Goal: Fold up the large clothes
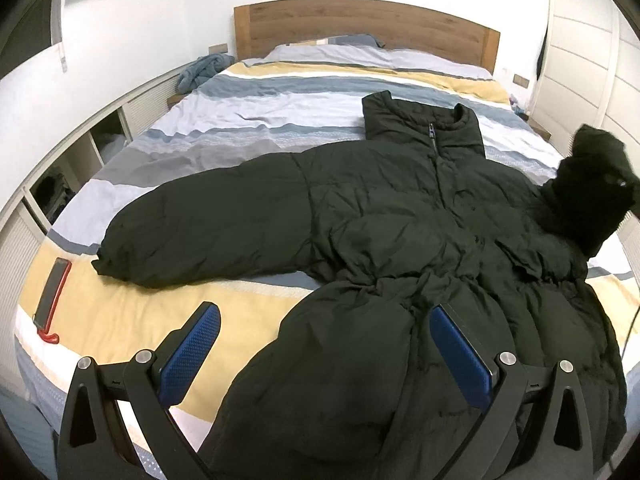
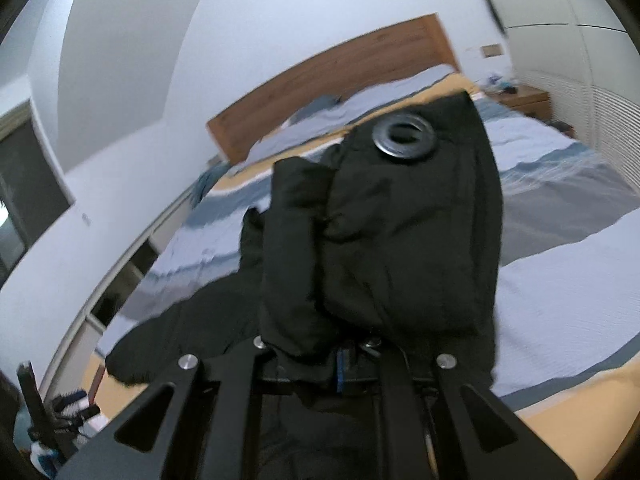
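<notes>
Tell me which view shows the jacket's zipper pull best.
The left wrist view: the jacket lies spread on the bed with the zipper pull plain at the collar. The right wrist view shows only a lifted, blurred sleeve clamped in the right gripper, no zipper.

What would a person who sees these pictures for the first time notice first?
First, the large black puffer jacket spread front-up on the striped bed, with one sleeve stretched out flat to the picture's left. Next, the other sleeve is lifted off the bed, clamped in the shut right tool. The left tool is open above the jacket's lower part, and a phone in a red case lies near the bed's left edge.
</notes>
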A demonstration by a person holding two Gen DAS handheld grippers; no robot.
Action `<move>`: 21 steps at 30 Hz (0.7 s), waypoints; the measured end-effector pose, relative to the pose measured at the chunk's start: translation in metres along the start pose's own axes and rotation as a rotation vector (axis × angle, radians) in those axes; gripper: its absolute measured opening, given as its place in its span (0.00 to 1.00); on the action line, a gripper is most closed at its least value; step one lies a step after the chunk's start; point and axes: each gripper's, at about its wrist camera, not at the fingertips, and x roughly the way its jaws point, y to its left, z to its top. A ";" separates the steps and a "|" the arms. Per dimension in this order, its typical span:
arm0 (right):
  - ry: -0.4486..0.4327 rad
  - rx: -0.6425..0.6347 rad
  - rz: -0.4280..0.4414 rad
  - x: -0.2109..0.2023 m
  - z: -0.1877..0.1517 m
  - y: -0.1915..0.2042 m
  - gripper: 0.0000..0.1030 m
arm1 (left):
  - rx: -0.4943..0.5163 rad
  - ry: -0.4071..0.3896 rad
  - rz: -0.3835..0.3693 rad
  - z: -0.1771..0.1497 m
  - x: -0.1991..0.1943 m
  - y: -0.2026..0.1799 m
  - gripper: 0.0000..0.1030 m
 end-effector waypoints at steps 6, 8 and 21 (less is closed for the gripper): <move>0.138 -0.097 0.000 0.041 -0.049 0.042 0.12 | -0.012 0.008 0.005 -0.008 -0.008 0.011 0.99; 0.192 -0.127 -0.013 0.058 -0.067 0.053 0.15 | -0.022 0.011 0.004 -0.009 -0.008 0.016 0.99; 0.364 -0.302 -0.073 0.100 -0.125 0.106 0.54 | -0.026 -0.006 -0.006 -0.010 -0.026 0.011 0.99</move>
